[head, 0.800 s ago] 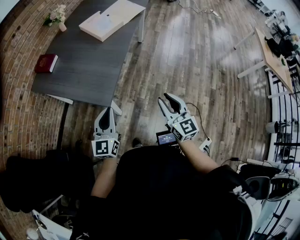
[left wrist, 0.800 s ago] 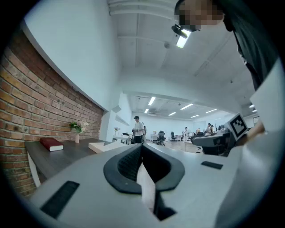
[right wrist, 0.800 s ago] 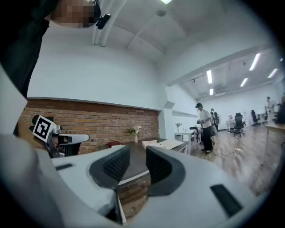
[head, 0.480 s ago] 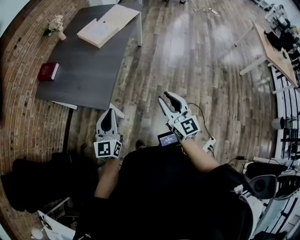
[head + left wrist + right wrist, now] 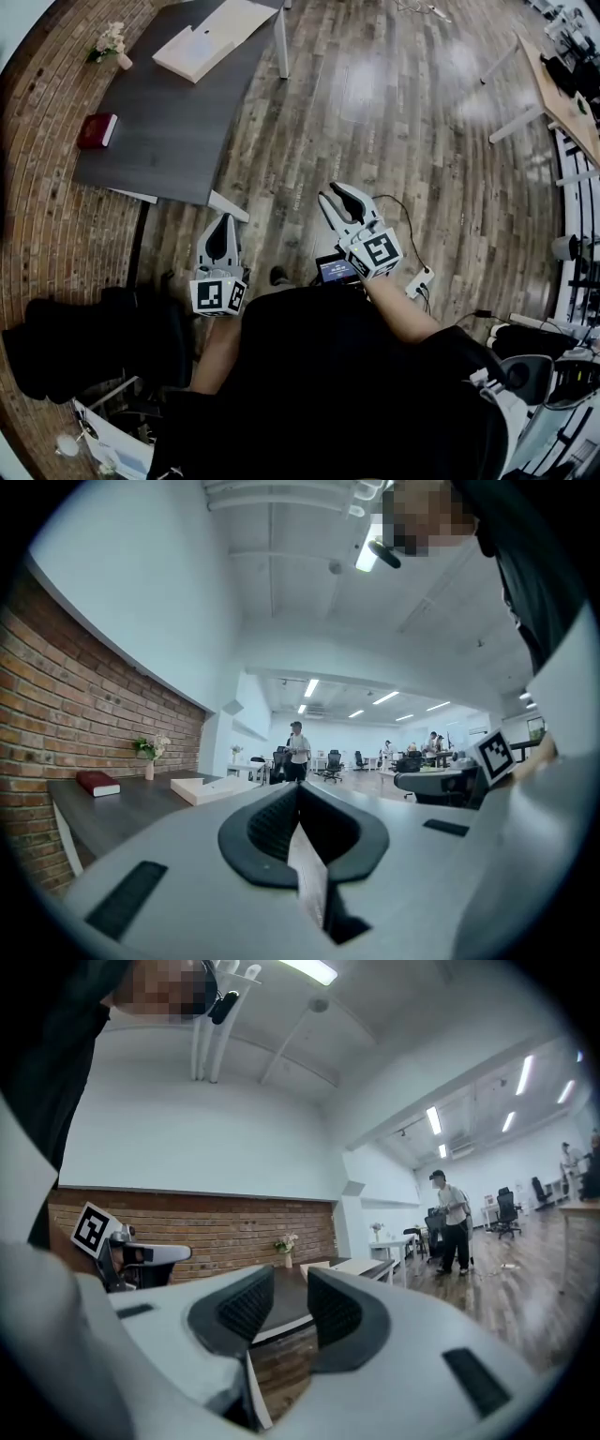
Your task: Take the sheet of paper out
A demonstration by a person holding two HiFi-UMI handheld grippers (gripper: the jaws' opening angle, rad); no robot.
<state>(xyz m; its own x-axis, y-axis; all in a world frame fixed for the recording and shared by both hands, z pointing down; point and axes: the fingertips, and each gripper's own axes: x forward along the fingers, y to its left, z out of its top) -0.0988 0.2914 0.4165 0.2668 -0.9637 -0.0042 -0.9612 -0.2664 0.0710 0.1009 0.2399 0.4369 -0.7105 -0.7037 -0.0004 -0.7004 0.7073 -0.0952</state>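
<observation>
left gripper (image 5: pixel 223 221): jaws pressed together, nothing between them, held level in front of the person
right gripper (image 5: pixel 333 194): jaws spread wide, empty, also level
table (image 5: pixel 169 122): dark top against the brick wall, well apart from both grippers
white box (image 5: pixel 202 42): flat, lying open at the table's far end, near the vase of flowers (image 5: pixel 111 42); red book (image 5: pixel 97 130) sits well apart from it
sheet of paper: can't pick it out from here; my guess is it's in the open white box
handling: likely light and floppy, quick to crease or tear, and slippery on a smooth liner; lying flat, it gives the jaws no edge
where to grip: a free corner or an edge that lifts or overhangs; pinch it gently with one gripper while the other steadies the box
step: approach only, nothing touched yet
</observation>
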